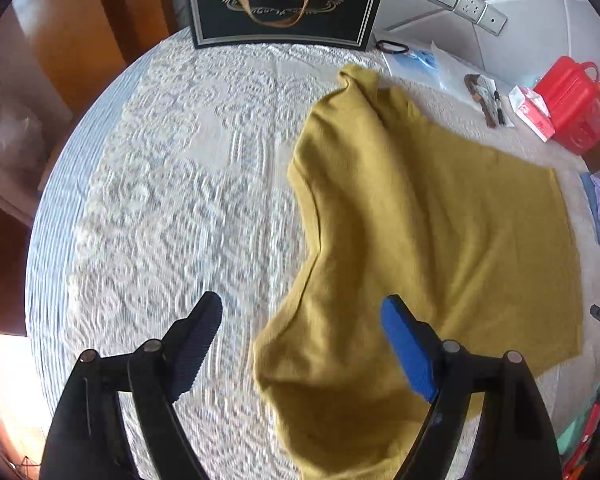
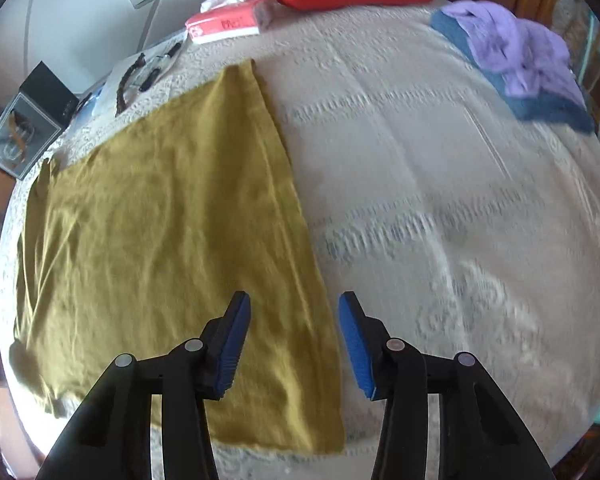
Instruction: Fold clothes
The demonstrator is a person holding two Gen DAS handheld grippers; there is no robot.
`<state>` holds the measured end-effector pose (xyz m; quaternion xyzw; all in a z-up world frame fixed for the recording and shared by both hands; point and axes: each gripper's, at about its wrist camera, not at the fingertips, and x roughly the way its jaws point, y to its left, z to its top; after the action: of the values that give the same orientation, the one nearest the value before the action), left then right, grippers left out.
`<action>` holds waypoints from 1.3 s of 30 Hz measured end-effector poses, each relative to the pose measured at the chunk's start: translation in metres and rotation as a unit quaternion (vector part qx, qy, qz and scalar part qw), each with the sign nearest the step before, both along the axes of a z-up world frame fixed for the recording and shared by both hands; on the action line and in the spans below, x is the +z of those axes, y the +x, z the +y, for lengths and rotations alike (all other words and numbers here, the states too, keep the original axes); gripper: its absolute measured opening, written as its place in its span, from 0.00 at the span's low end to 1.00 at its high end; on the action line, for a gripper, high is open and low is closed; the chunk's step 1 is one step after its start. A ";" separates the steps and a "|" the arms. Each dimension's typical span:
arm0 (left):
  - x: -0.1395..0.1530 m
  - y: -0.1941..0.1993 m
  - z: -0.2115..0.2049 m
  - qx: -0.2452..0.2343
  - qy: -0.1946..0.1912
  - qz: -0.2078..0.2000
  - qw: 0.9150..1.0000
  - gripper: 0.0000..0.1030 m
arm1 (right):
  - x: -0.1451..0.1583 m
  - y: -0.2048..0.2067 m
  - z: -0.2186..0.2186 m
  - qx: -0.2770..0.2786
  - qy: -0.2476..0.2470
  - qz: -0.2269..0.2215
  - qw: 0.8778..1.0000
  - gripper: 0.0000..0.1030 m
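Lace-patterned cloth covers the table (image 1: 172, 200) in the left wrist view, where a black gift bag (image 1: 288, 0) with gold lettering and a tan ribbon handle stands at the far edge, a wall socket strip (image 1: 466, 4) behind it. To the right lie a pen (image 1: 499, 108), a tissue pack (image 1: 532, 112) and a red case (image 1: 572, 104), all clear of the garment. The left gripper (image 1: 302, 308) hangs with its jaws spread wide and nothing between them, the right finger over the mustard-yellow shirt (image 1: 420, 220), which lies on the right half of the table with a rumpled, raised fold near the gripper. In the right wrist view, a purple garment (image 2: 516, 48) sits heaped on a blue one (image 2: 548, 112) at the far right, well apart from the yellow shirt (image 2: 160, 220). The shirt lies mostly flat, lightly creased, on the left half of the table, one straight edge running toward the camera. The right gripper (image 2: 294, 304) is spread open and empty above that edge.
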<state>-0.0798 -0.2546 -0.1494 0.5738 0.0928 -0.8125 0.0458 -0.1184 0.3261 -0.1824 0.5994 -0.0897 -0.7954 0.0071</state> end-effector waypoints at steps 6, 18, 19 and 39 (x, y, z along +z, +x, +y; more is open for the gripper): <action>-0.027 0.091 0.017 0.034 0.024 -0.005 0.999 0.80 | -0.009 0.056 0.018 -0.009 -0.036 -0.001 0.999 0.41; -0.066 0.121 0.068 0.050 -0.022 -0.006 0.998 0.82 | -0.020 0.080 0.008 0.042 -0.028 0.025 0.998 0.56; -0.067 0.121 0.071 0.052 -0.027 -0.005 0.998 0.83 | -0.022 0.080 0.004 0.048 -0.027 0.028 0.998 0.56; 0.009 0.115 0.055 0.068 0.101 0.010 0.992 0.07 | -0.003 0.071 -0.002 0.030 -0.057 0.055 0.996 0.13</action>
<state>0.0347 -0.1998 -0.1403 0.5592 0.2142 -0.7997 0.0419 -0.0475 0.3246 -0.1858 0.5561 -0.1160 -0.8200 0.0697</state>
